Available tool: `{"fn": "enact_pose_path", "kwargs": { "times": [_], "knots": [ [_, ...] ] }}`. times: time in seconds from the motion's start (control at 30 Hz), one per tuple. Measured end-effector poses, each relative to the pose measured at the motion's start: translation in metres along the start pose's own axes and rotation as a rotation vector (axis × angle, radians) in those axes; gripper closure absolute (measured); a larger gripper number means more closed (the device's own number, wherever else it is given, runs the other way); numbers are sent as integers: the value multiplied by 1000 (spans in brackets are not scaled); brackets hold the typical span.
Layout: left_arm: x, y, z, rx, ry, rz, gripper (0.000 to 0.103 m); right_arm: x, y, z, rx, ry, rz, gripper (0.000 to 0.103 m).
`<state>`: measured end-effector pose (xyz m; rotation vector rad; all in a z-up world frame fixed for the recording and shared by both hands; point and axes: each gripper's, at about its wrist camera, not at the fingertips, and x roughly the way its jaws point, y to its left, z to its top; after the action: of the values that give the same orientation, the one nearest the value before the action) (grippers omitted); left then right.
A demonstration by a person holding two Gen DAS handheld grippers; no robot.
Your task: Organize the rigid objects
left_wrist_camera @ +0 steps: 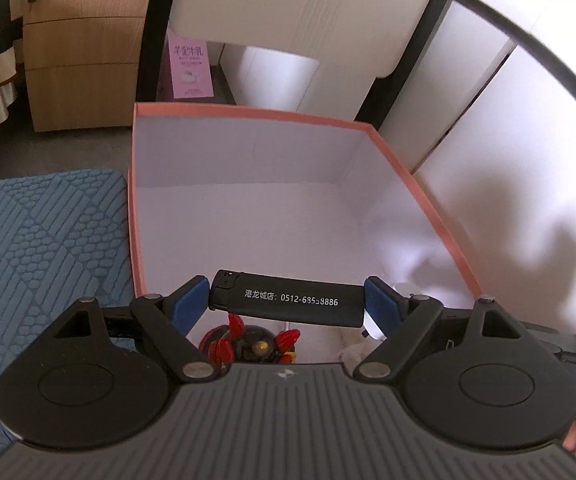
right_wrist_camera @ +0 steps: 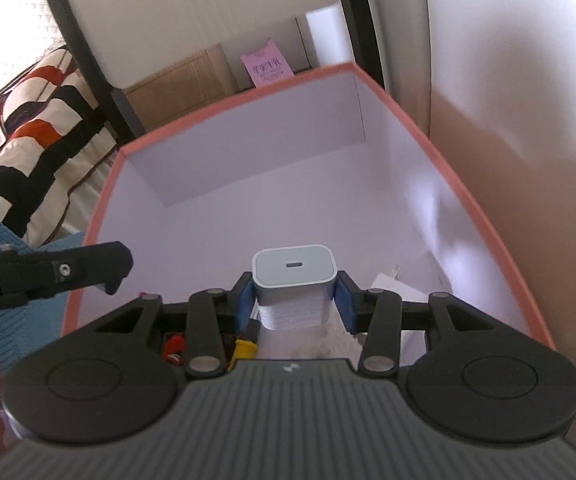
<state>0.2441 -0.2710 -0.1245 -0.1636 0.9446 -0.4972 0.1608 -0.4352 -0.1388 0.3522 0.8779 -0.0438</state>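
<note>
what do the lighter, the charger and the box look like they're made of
Lighter: likely opaque black plastic, slight sheen, white printed text. Charger: probably white moulded plastic, smooth and matte, rounded corners. Box: looks like cardboard, thin flat walls with creased corners, white inside, pink outside.

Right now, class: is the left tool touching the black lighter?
Touching. The left wrist view shows the left tool with a blue pad pressed against each end of the black lighter, which hangs crosswise above the pink-rimmed box.

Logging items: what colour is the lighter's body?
Black lighter with white print, clearest in the left wrist view.
</note>
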Motion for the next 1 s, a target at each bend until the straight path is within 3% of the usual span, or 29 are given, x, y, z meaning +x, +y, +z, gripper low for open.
{"fn": "enact_pose_path", "kwargs": {
  "times": [0.27,0.33,0.53,1.0],
  "knots": [
    [7,0,-3,3,51,4,13,8,-7,-8,43,30,12,55],
    [6,2,-3,-4,52,11,6,8,-8,-8,46,43,26,49],
    [-9,2,1,-2,25,3,5,-2,0,-6,13,29,-7,45],
    [-120,6,9,15,-138,-35,5,-95,53,14,-57,-164,-1,45]
  ]
}}
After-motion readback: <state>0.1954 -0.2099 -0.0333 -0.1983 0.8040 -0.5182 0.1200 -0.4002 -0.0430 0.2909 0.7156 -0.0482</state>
